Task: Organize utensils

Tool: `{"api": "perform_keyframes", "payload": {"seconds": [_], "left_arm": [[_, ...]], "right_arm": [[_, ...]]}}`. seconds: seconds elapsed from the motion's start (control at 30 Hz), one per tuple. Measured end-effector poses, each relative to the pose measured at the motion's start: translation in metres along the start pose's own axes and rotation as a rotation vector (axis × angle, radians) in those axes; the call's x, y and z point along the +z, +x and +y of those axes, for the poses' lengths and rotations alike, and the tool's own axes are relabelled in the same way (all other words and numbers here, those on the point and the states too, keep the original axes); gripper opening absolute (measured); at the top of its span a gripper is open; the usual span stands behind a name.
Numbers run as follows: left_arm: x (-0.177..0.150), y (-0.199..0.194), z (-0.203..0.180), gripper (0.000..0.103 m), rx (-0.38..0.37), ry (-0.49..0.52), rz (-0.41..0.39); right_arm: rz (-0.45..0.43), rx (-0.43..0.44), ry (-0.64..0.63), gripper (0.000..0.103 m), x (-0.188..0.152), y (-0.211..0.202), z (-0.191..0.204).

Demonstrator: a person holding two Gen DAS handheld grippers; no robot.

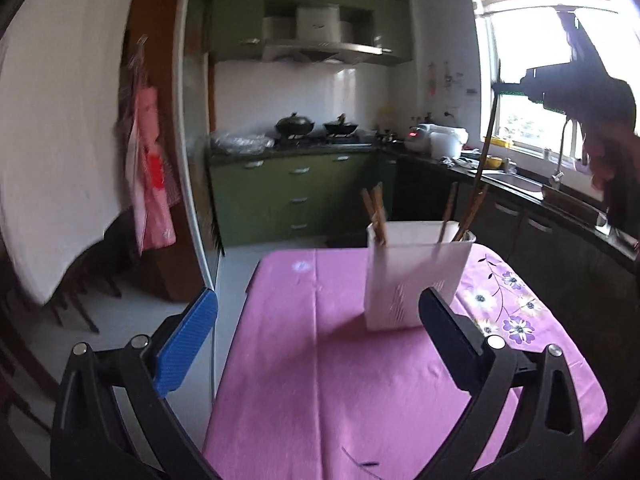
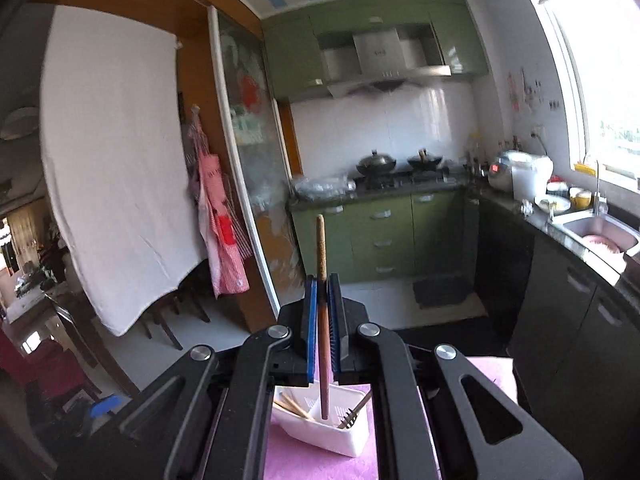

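Right claw (image 2: pixel 323 312) pinches a chopstick (image 2: pixel 321 248) above the holder (image 2: pixel 320 432); left claw (image 1: pixel 320 344) spread (no legible writing).

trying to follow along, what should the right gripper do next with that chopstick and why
Probably lower it further, then open. The right gripper is shut on the chopstick, held upright, its lower tip already inside the white holder.

A small kitchen: green cabinets (image 2: pixel 384 232) line the far wall beneath a steel range hood (image 2: pixel 384 68) and a white tiled backsplash (image 2: pixel 384 128). Two dark woks (image 2: pixel 376 162) sit on the stove. On the right, a bright window (image 1: pixel 532 80) lights a dark counter with a sink (image 2: pixel 596 232). A white cloth (image 2: pixel 116 160) hangs on the left.
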State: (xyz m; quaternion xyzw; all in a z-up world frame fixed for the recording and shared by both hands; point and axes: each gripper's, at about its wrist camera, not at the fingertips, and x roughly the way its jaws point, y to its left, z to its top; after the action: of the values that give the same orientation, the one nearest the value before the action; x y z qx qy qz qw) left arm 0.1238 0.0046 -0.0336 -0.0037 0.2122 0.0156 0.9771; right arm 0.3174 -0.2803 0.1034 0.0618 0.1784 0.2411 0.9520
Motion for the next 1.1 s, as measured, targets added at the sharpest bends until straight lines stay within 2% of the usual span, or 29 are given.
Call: {"api": "perform_keyframes", "payload": {"seconds": [0.17, 0.33, 0.43, 0.47, 0.53, 0.6, 0.63, 0.7, 0.83, 0.9, 0.97, 1.03, 1.1], "left_arm": [[-0.008, 0.007, 0.015, 0.096, -0.009, -0.078, 0.04], [-0.016, 0.009, 0.01, 0.096, 0.002, -0.06, 0.053], [-0.015, 0.005, 0.004, 0.096, -0.004, -0.041, 0.054], [-0.015, 0.002, 0.002, 0.096, -0.004, -0.032, 0.051], [-0.014, -0.001, 0.001, 0.096, -0.002, -0.021, 0.045], [-0.015, -0.005, 0.0, 0.096, -0.009, -0.021, 0.042], [-0.016, -0.007, 0.0, 0.096, -0.016, -0.025, 0.041], [-0.019, -0.012, -0.001, 0.096, -0.027, -0.034, 0.043], [-0.032, -0.027, -0.004, 0.096, -0.032, -0.04, 0.044], [-0.038, -0.032, -0.008, 0.096, -0.023, -0.032, 0.045], [-0.043, -0.04, -0.011, 0.096, -0.014, -0.02, 0.051], [-0.048, -0.05, -0.014, 0.096, -0.015, -0.018, 0.049], [-0.051, -0.061, -0.016, 0.096, -0.018, -0.018, 0.042]], "right_arm": [[0.093, -0.021, 0.019, 0.006, -0.026, 0.06, -0.009], [0.185, -0.032, 0.015, 0.007, -0.058, 0.103, -0.011], [0.223, -0.03, 0.01, 0.019, -0.07, 0.115, -0.009], [0.218, -0.034, 0.005, 0.019, -0.07, 0.112, -0.008], [0.192, -0.037, -0.012, 0.019, -0.067, 0.095, -0.003], [0.146, -0.03, -0.024, 0.025, -0.066, 0.067, 0.005], [0.123, -0.03, -0.03, 0.033, -0.068, 0.05, 0.008], [0.077, -0.038, -0.042, 0.042, -0.078, 0.012, 0.012], [0.029, -0.094, -0.043, 0.052, -0.123, -0.061, 0.015], [0.018, -0.127, -0.027, 0.064, -0.155, -0.09, 0.014], [0.008, -0.149, -0.03, 0.086, -0.192, -0.117, 0.018], [-0.019, -0.171, -0.044, 0.099, -0.221, -0.139, 0.026], [-0.03, -0.17, -0.067, 0.099, -0.244, -0.157, 0.036]]}}
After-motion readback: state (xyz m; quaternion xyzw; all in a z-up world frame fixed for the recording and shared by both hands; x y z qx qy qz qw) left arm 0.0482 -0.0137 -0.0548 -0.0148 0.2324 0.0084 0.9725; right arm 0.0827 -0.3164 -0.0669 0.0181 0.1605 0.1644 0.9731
